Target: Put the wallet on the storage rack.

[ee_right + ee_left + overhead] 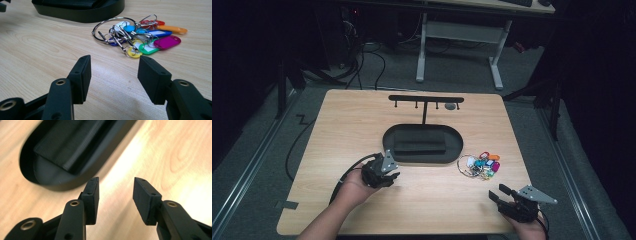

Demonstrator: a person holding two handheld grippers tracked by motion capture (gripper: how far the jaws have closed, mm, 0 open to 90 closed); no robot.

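The landmark is the black oval tray [388, 141] at the middle of the light wooden table [337, 125], with a dark rectangular block lying inside it [419, 141]. A black T-shaped hanger stand with small hooks [426, 99] rises just behind the tray.

The bunch of coloured plastic key tags on metal rings [481, 165] lies flat on the table just beside the tray's right end — touching neither gripper.

The left gripper [393, 176] sits near the tray's front left rim. Its jaws stand apart with nothing between them; in the left gripper view only bare wood shows in the gap [116, 195].

The right gripper [501, 194] is held near the table's front edge, well in front of the tray's right end. Its jaws are likewise parted and empty [113, 72], aimed towards the key tags [140, 37].
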